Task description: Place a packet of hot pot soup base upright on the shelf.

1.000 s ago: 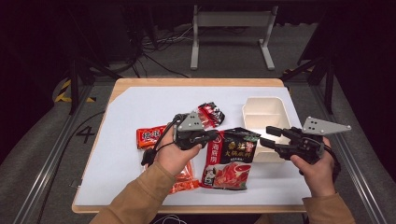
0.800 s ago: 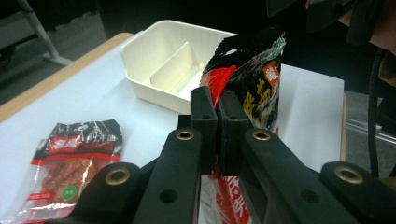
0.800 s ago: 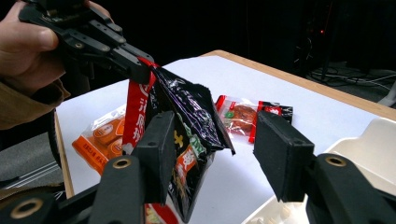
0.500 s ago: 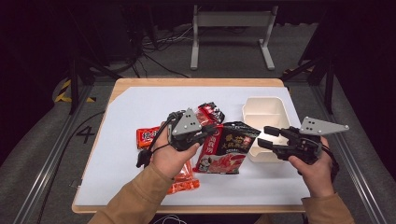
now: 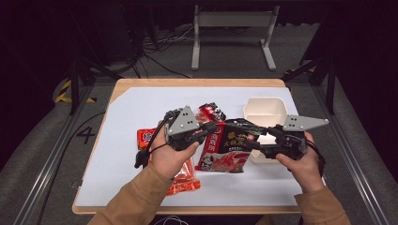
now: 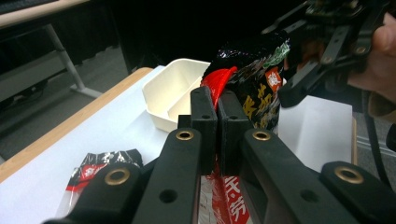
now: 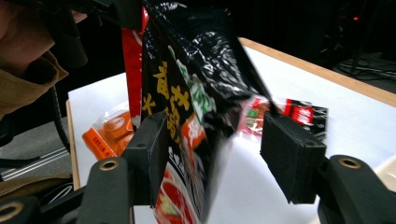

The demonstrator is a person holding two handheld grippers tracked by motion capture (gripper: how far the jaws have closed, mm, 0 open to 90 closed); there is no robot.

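Two grippers work on one black noodle packet [image 5: 227,147], lifted over the middle of the table [image 5: 141,101], near the white container [image 5: 264,111] toward the right edge. In the high view the left gripper [image 5: 210,127] pinches its top left corner, and the right gripper [image 5: 253,136] reaches its right side. In the left gripper view the jaws press together on the red edge of the packet [image 6: 252,70]. In the right gripper view the packet [image 7: 187,107] hangs between spread jaws that have just been opening, so it is not yet taken over. I judge the placing into the container is left. Compared with a second ago, the packet is raised and more upright.
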